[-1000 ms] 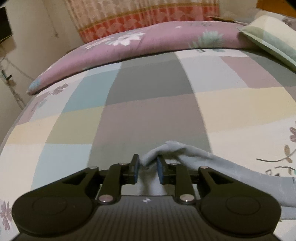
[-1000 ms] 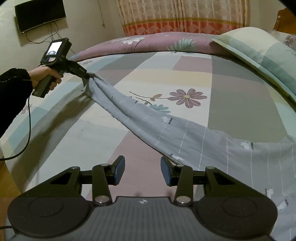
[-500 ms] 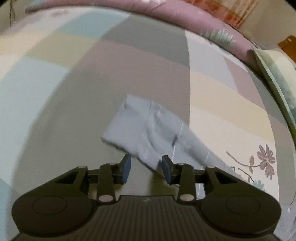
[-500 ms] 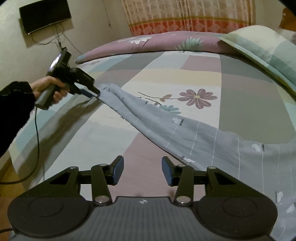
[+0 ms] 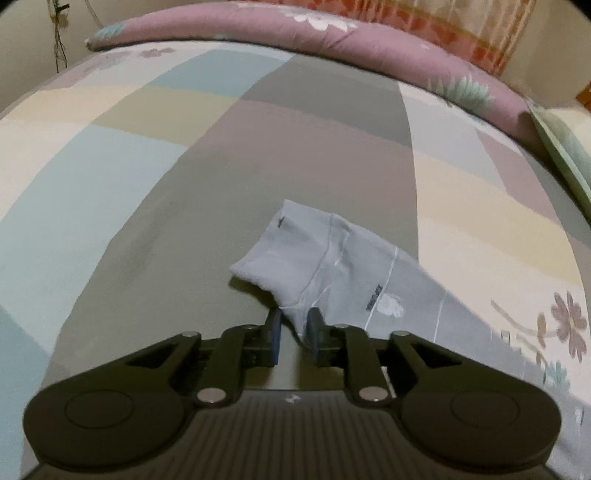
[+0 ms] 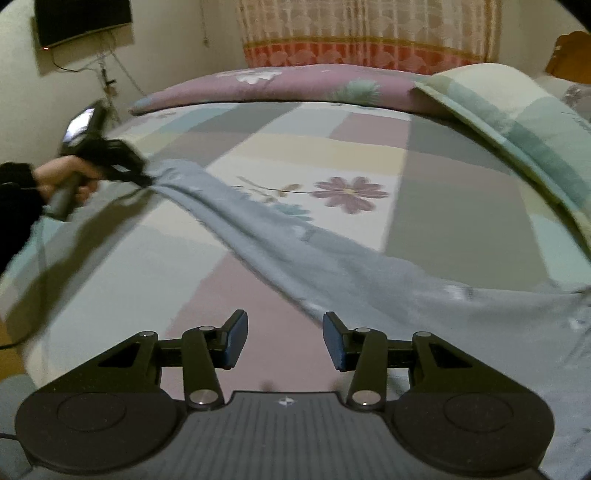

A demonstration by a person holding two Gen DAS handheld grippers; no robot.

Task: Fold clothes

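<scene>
A light grey garment with thin white stripes lies stretched slantwise across the bed. Its cuffed end rests on the sheet just beyond my left gripper. The left jaws are closing, and a fold of fabric behind the cuff is pinched between the blue pads. In the right wrist view the left gripper is blurred, held by a hand at the left end of the garment. My right gripper stands open over the bed sheet, with nothing between its fingers, the garment's edge just beyond its right finger.
The bed's patchwork sheet shows pastel blocks and flowers. A pink floral bolster lies along the far edge and a striped pillow at the right. A curtain and a wall screen stand behind. The bed's near left edge drops off.
The left gripper let go of the bunched fabric, opened, dipped toward the bed and closed again behind the cuff, which now lies flat. The right gripper stayed open and barely moved.
</scene>
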